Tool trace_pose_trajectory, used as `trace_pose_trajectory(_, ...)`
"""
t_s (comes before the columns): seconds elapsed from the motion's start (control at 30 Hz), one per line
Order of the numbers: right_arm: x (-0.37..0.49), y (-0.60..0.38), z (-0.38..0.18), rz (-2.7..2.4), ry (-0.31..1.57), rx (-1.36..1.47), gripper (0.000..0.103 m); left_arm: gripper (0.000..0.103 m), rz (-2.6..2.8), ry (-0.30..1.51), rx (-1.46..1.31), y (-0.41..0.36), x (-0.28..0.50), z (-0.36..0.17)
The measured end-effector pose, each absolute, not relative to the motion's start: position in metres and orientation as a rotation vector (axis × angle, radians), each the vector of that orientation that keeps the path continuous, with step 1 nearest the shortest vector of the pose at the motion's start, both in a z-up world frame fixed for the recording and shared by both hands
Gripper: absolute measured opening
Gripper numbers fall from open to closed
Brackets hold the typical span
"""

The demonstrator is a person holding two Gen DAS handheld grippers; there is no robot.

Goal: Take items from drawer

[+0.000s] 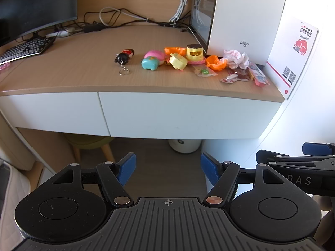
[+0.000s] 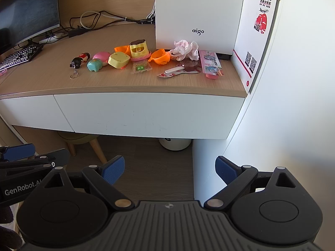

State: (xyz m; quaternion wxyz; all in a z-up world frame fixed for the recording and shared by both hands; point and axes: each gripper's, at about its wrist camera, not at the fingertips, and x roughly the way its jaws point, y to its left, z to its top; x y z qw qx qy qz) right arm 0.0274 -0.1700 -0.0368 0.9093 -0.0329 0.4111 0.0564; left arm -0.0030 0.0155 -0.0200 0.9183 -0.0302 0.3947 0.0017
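Note:
Two white drawer fronts sit closed under the wooden desktop: a wide right drawer (image 1: 188,115) (image 2: 146,113) and a narrower left drawer (image 1: 52,110) (image 2: 31,113). Small toys lie in a row on the desk: a black doll keychain (image 1: 124,57) (image 2: 79,59), a teal and pink toy (image 1: 151,60) (image 2: 97,61), yellow toys (image 1: 194,53) (image 2: 138,49), an orange piece (image 1: 215,62) (image 2: 160,57) and crumpled paper (image 1: 235,58) (image 2: 185,49). My left gripper (image 1: 167,167) hangs open below and in front of the drawers, holding nothing. My right gripper (image 2: 169,170) is likewise open and empty beside it.
A white aigo box (image 1: 245,16) (image 2: 199,14) and a leaning card (image 1: 293,56) (image 2: 255,37) stand at the desk's right end by the white wall. A monitor (image 1: 35,4), keyboard (image 1: 25,49) and cables occupy the left. Under the desk are a stool (image 1: 90,144) and a white bin (image 1: 184,145).

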Motion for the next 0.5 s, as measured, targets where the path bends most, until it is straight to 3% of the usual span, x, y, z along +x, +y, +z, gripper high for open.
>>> trace_pose_trajectory(0.5,0.0259,-0.1699,-0.0389,0.118,0.848,-0.068,0.094,0.074,0.003,0.812,-0.064,0.0176,-0.0038,-0.0197)
